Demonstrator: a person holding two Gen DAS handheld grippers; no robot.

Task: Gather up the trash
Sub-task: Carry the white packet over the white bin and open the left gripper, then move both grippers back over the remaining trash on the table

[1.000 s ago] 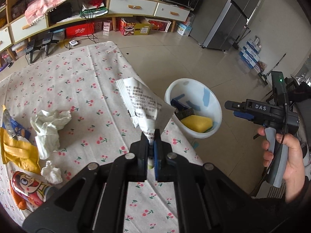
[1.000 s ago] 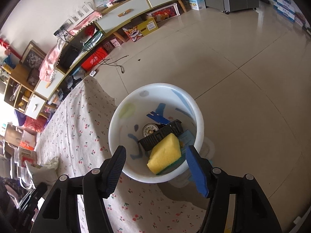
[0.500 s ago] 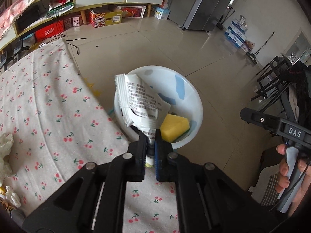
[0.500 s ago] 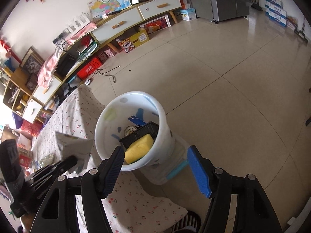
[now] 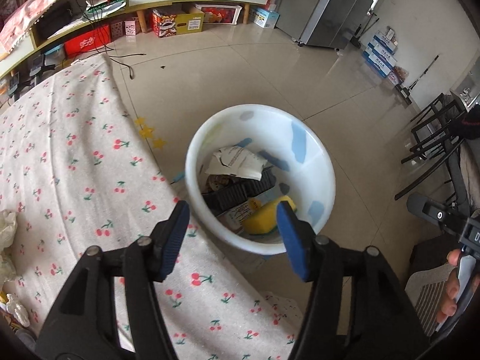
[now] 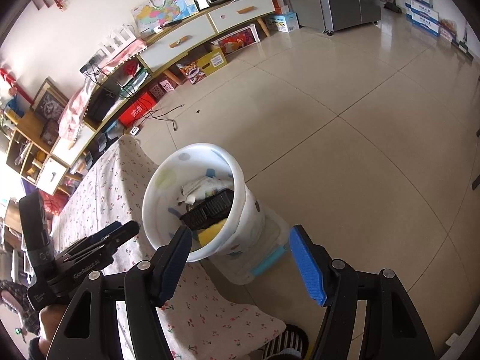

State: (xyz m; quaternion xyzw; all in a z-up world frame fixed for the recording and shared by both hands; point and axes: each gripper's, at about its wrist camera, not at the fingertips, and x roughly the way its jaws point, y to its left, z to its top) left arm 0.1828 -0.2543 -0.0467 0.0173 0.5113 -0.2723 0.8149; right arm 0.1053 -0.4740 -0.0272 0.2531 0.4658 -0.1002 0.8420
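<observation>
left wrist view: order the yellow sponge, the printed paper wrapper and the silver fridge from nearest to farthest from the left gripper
1. Yellow sponge: in the white bucket, at its near side, just beyond the open left gripper.
2. Printed paper wrapper: deeper in the bucket, toward its far side, on the black tray.
3. Silver fridge: across the tiled floor, against the far wall, upper right.

Left gripper (image 5: 232,235) jaws just sprung apart, empty, right gripper (image 6: 240,259) jaws spread, empty

Crumpled white printed wrapper (image 5: 237,162) lay inside white spotted bin (image 5: 318,162) w/ yellow sponge (image 5: 264,216) & black tray (image 5: 237,195); bin stood on floor beside table edge.
</observation>
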